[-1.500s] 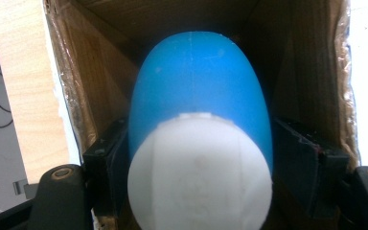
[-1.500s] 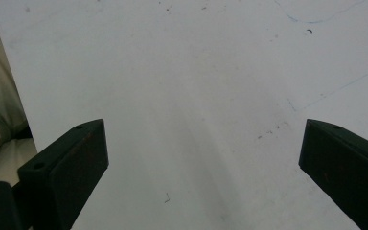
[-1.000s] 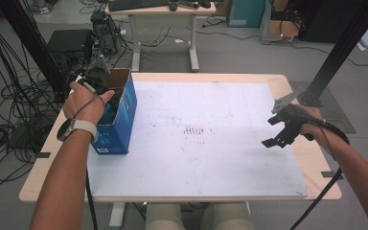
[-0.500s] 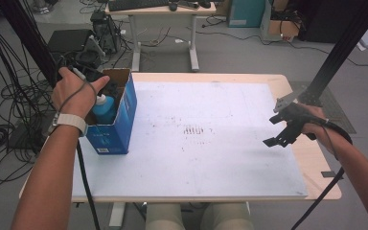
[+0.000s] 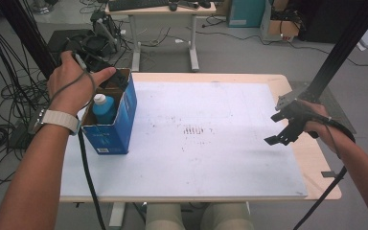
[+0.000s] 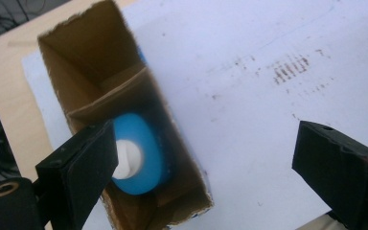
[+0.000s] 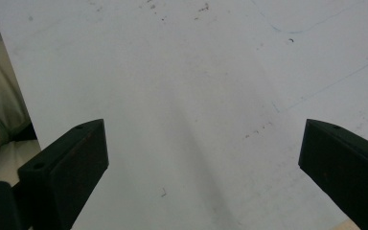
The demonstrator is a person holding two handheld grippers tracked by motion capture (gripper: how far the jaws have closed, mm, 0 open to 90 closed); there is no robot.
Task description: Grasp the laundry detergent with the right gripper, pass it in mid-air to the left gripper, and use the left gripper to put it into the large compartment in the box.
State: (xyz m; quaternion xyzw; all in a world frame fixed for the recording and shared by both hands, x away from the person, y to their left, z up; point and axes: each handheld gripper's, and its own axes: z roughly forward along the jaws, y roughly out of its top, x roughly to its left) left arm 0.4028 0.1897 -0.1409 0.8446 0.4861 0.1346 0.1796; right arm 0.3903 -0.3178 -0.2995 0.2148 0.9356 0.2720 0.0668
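One blue bottle (image 5: 104, 109) with a white cap stands in one open blue cardboard box (image 5: 120, 125). The box holds two compartments, seen from the left gripper view. Two grippers are present: the left gripper (image 5: 109, 79) and the right gripper (image 5: 287, 125). One white board (image 5: 211, 153) covers one wooden table (image 5: 316, 163).

White board (image 5: 211, 143) on wooden table (image 5: 311, 158); desk (image 5: 160, 9), keyboard (image 5: 134, 4) behind.
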